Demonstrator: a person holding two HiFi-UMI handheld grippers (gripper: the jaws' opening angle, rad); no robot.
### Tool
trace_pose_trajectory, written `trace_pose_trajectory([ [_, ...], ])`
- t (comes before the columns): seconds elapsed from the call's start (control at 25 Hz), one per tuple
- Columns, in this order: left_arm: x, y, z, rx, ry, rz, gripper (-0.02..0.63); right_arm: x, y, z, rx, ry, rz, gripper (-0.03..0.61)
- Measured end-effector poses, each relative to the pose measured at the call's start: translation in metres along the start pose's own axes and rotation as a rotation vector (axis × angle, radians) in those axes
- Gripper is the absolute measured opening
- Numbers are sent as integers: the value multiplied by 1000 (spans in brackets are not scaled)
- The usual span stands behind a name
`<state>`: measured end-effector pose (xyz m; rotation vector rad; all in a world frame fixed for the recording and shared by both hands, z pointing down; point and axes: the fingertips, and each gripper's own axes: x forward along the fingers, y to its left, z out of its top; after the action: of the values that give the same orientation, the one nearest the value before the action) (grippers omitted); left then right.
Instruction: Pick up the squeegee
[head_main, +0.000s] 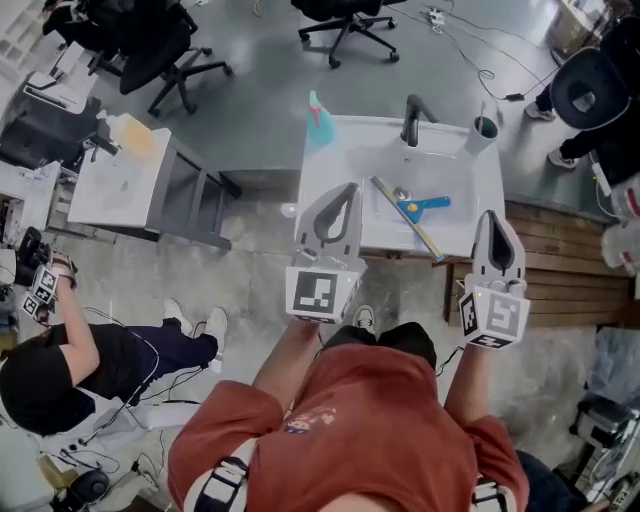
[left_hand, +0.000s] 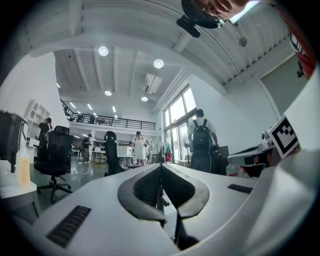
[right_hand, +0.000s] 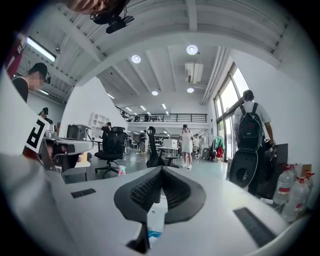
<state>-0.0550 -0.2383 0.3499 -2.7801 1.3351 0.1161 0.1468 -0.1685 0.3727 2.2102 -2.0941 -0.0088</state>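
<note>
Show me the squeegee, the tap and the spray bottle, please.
squeegee (head_main: 432, 203), head view, on its blue handle.
tap (head_main: 411, 122), head view, on its black upright.
spray bottle (head_main: 321, 126), head view, on its teal body.

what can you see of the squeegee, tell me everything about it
The squeegee has a bright blue handle, plastic by the look of it, joined to a long, thin, pale yellowish blade. It lies flat in the basin of the white sink. In the head view the blade runs diagonally from upper left to lower right and the handle points right. It rests on the sink alone; nothing grips it.
</note>
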Motion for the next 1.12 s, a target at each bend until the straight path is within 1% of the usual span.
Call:
trace_pose_trajectory([
  [0.16,19,2,-12,0,29,11,18,19,-12,-6,19,6,0,8],
  [0.28,40,2,-17,0,26,28,17,37,-23,-13,25,10,20,8],
  [0.4,61,-1,-23,10,47,52,18,58,-38,-20,36,21,46,8],
  [0.6,103,-23,-41,-9,83,49,18,97,-75,-32,69,36,86,8],
  [0.72,128,-30,-60,6,117,70,18,122,-93,-45,74,48,122,8],
  [0.92,154,-27,-91,30,177,123,18,158,-105,-64,50,75,213,8],
  [1.12,170,-28,-108,31,219,171,18,183,-113,-89,62,116,277,8],
])
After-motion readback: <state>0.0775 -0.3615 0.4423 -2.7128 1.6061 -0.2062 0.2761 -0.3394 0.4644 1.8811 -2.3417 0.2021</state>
